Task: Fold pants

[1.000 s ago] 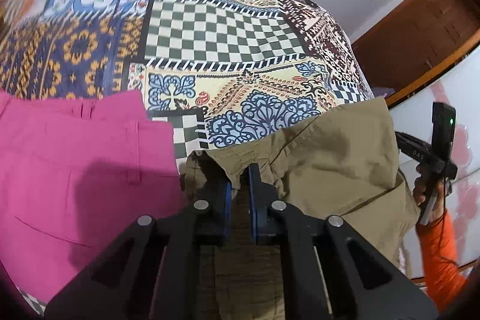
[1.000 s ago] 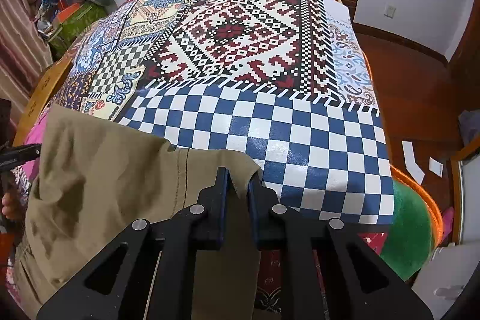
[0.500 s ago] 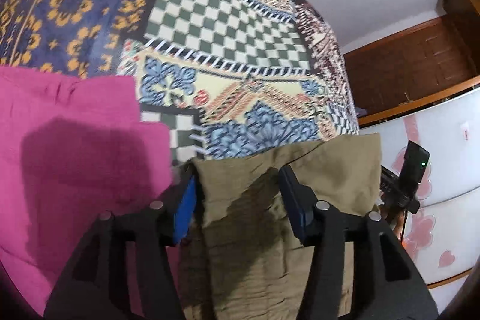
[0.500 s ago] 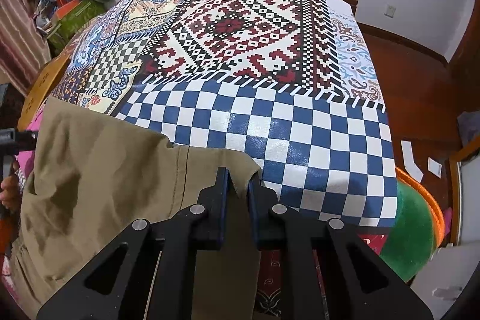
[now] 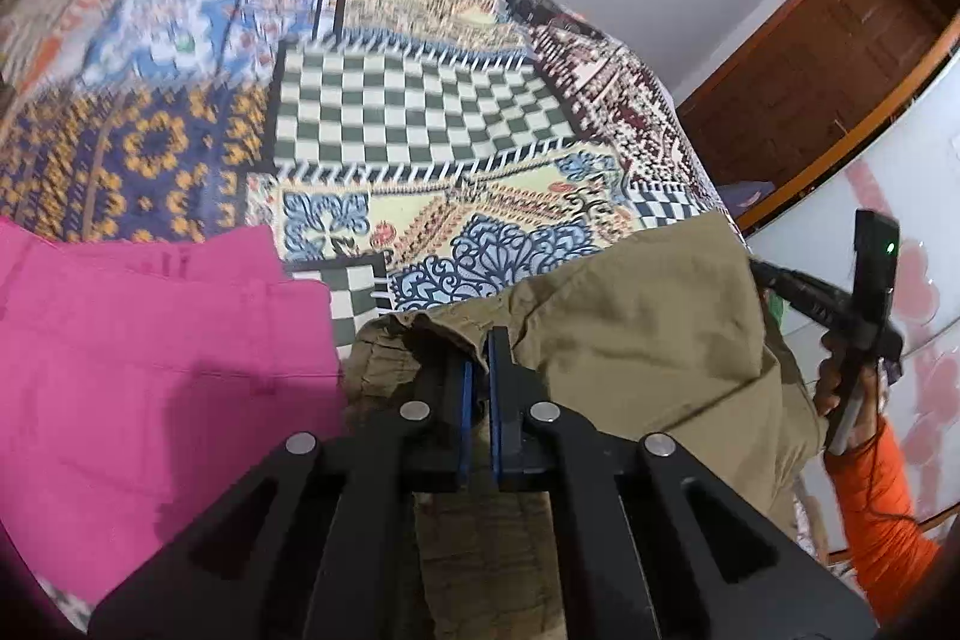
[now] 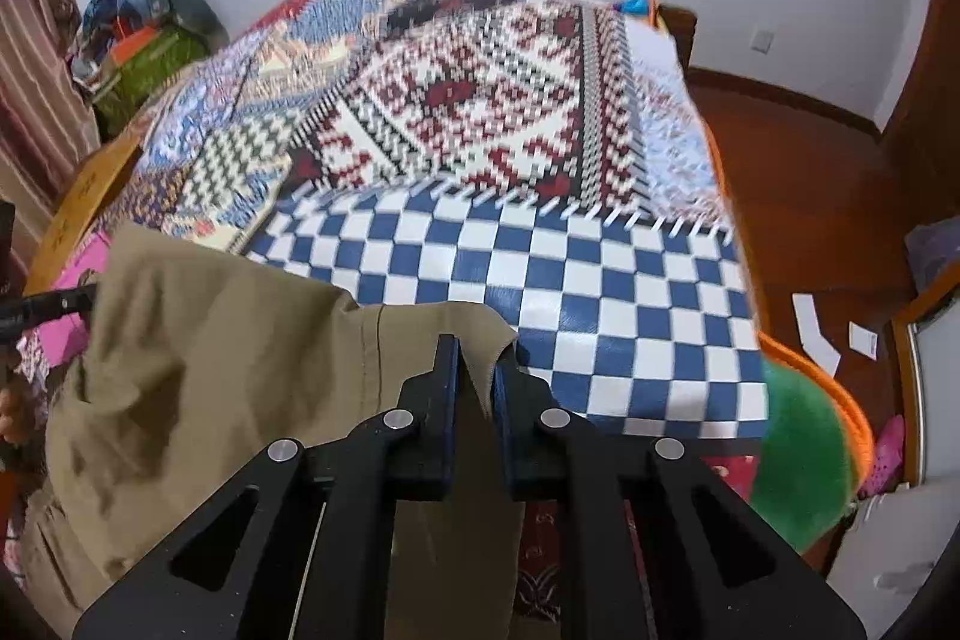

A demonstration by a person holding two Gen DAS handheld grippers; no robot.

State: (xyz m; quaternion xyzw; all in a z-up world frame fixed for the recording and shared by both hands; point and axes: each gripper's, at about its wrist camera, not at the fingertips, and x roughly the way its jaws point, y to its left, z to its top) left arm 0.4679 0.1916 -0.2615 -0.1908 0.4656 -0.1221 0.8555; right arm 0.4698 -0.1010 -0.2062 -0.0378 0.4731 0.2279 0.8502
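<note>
Khaki pants lie at the near edge of a table under a patchwork cloth. My left gripper is shut on their bunched waistband end. My right gripper is shut on the other corner of the khaki pants, over the blue checked patch. The fabric hangs between both grippers, partly off the table edge. The right gripper also shows in the left wrist view, held in a hand with an orange sleeve.
Folded pink pants lie on the table just left of the khaki pair. A green and orange stool stands right of the table. Wooden floor with paper scraps is beyond. Bags pile at the far left.
My left gripper was shut, opened half a second ago, and has shut again on the waistband. Both views tilted upward; the khaki fabric is lifted slightly.
</note>
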